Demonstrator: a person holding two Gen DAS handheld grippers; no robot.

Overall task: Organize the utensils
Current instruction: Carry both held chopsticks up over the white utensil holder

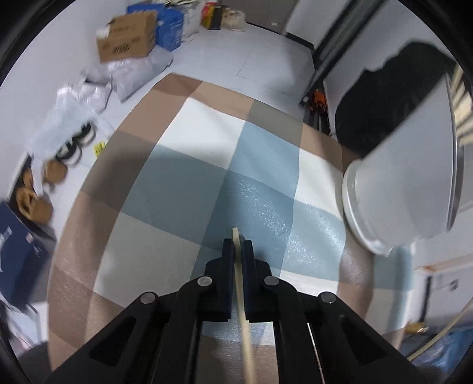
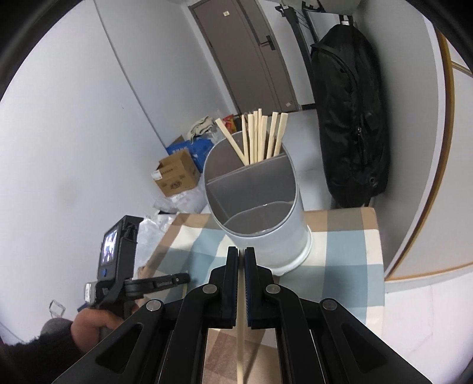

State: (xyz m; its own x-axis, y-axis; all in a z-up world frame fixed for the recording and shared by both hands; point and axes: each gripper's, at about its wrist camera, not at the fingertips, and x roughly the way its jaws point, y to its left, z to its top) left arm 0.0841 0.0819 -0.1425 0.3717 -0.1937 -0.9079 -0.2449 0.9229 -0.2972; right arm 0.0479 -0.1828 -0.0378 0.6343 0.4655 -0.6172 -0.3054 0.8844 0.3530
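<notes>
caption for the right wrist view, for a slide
Right gripper shut on a chopstick, facing a divided white holder already stocked with chopsticks.

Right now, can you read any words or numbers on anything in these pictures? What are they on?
None can be read for sure.
Cardboard box: printed marks and a white label, too blurred.
Blue box: white print, too small.
Left gripper's arm: small pale lettering, too small.
Door: small stickers, too small.
White utensil holder: no writing shows.
</notes>
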